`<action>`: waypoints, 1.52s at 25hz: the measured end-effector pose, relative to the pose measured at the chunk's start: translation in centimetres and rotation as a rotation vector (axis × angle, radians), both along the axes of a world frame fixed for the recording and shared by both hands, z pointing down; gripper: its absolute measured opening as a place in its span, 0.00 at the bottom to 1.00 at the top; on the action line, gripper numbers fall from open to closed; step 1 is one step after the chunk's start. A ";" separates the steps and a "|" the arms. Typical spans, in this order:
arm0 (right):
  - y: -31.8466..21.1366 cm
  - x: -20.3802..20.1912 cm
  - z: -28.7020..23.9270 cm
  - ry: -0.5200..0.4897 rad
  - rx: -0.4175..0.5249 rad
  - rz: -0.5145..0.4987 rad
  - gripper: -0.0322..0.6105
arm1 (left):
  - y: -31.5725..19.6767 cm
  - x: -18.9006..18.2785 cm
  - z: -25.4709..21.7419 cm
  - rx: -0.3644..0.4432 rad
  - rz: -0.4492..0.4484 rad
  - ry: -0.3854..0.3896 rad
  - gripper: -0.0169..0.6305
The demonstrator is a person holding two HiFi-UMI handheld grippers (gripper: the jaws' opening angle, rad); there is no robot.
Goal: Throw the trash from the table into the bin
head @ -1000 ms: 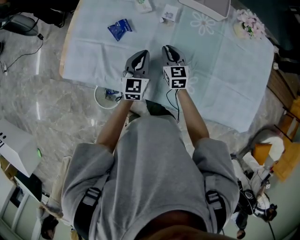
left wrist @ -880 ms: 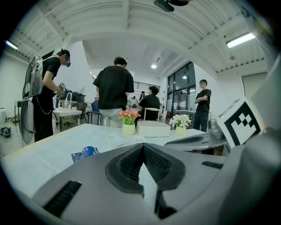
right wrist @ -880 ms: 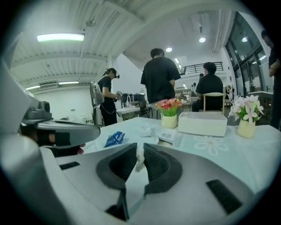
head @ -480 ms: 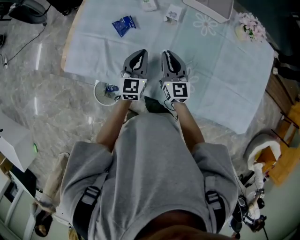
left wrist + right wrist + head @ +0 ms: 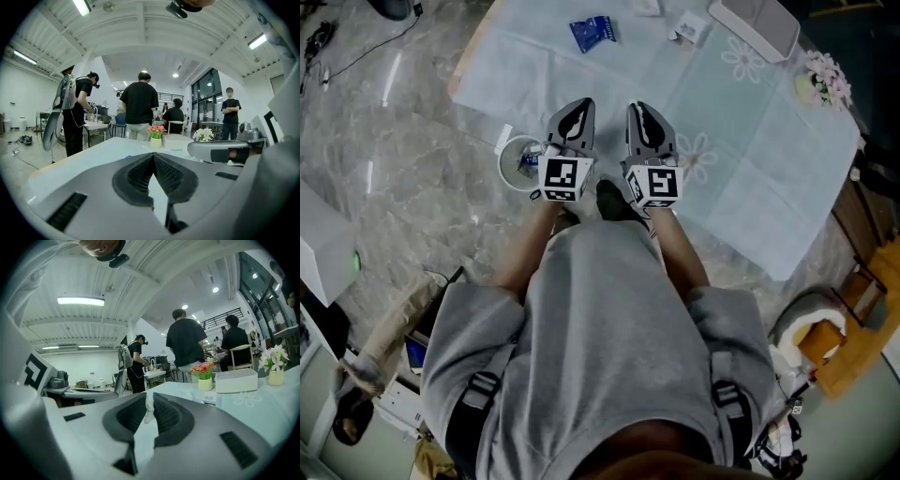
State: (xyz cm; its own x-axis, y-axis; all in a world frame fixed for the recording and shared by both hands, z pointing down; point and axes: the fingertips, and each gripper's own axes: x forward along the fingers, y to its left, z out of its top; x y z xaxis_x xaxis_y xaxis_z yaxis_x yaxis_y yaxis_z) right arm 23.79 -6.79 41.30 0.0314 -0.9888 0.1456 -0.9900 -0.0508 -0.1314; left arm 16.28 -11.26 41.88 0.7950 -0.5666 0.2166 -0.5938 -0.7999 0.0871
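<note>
My right gripper (image 5: 149, 398) is shut on a small white paper scrap (image 5: 148, 411) that stands up between its pads. My left gripper (image 5: 153, 155) is shut with nothing in it. In the head view both grippers, left (image 5: 578, 106) and right (image 5: 639, 106), hover side by side over the near edge of the table (image 5: 750, 169), pointing across it. A small white bin (image 5: 508, 155) stands on the floor just left of the left gripper, with a blue wrapper (image 5: 528, 161) in it. Another blue wrapper (image 5: 593, 31) lies at the table's far side.
A white tissue box (image 5: 759, 23), a small carton (image 5: 687, 25) and a flower pot (image 5: 825, 77) sit along the table's far edge. Several people (image 5: 186, 341) stand beyond the table. Cables (image 5: 356, 58) lie on the marble floor at the left.
Both grippers have risen and drawn back toward the table's near edge. The bin now shows closer beside the left gripper. The jaws look unchanged.
</note>
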 end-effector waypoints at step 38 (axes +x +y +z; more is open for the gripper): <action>2.9 -34.5 -2.0 0.054 0.051 -0.569 0.12 | 7.3 -36.4 -0.9 0.015 -0.544 0.058 0.04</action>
